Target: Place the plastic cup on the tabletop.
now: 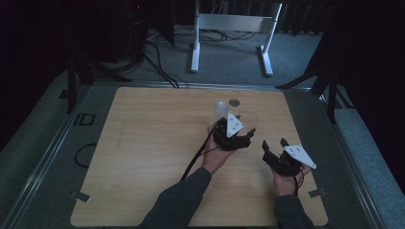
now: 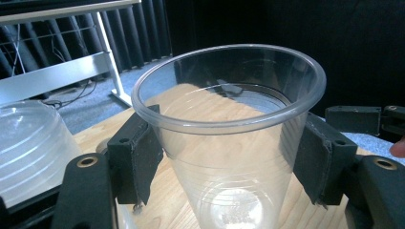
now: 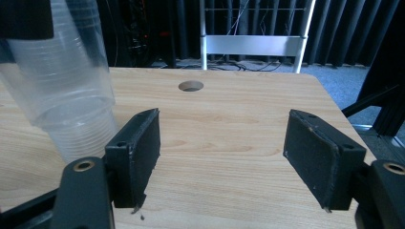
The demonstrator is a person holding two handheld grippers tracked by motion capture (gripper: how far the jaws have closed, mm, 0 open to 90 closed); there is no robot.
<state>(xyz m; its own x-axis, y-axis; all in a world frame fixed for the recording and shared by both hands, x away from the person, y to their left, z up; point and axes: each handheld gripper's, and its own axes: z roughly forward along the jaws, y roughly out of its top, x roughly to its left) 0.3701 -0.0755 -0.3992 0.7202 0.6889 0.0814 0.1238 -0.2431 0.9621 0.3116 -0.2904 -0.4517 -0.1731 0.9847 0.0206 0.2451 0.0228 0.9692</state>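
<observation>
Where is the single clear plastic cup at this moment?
The clear cup stands upright between the left gripper pads, right of the cup stack.

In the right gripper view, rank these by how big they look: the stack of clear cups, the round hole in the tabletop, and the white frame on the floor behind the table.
1. stack of clear cups, largest, though it sits closest to the camera.
2. white frame, smaller in the picture, but far off, so true size is unsure.
3. round hole, plainly smallest.

The high view looks forward and down from above the person's side onto the wooden table (image 1: 157,157). Each gripper view sits low and close, facing the far white frame (image 3: 250,45). All three share the tabletop hole (image 3: 191,86).
</observation>
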